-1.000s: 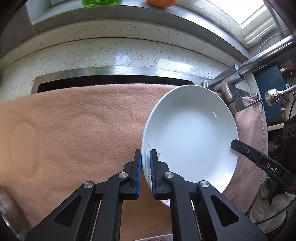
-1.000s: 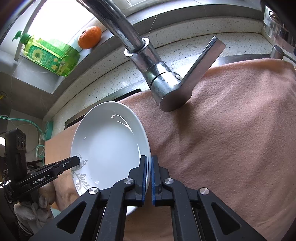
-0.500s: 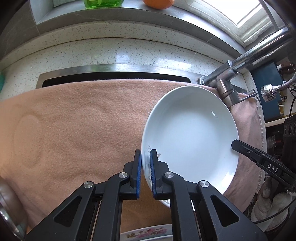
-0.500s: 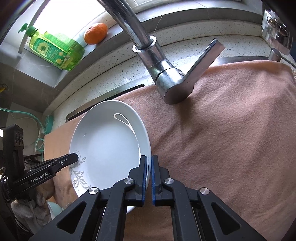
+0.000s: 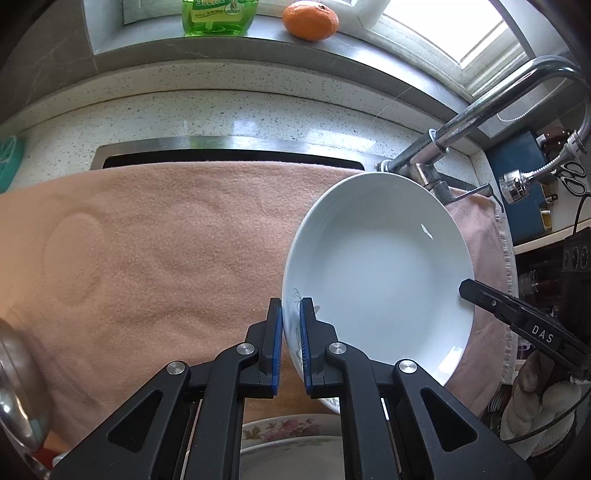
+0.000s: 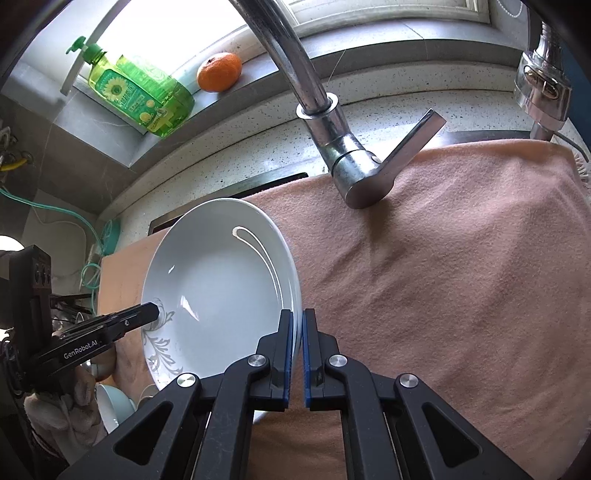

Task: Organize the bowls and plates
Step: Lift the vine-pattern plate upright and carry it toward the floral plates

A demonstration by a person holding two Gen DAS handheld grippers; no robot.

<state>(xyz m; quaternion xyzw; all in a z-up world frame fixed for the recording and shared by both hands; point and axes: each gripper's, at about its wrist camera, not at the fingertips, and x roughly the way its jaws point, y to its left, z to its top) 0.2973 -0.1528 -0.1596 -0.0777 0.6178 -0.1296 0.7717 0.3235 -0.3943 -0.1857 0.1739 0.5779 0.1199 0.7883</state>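
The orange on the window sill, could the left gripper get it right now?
Probably not. The left gripper is shut on the rim of the white plate, which the right gripper also clamps, so neither is free. The orange itself sits unobstructed.

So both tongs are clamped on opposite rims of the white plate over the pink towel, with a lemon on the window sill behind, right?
Not a lemon: the right wrist view shows an orange on the sill. The rest holds: the left tongs and right tongs clamp opposite rims of the white plate above the pink towel.
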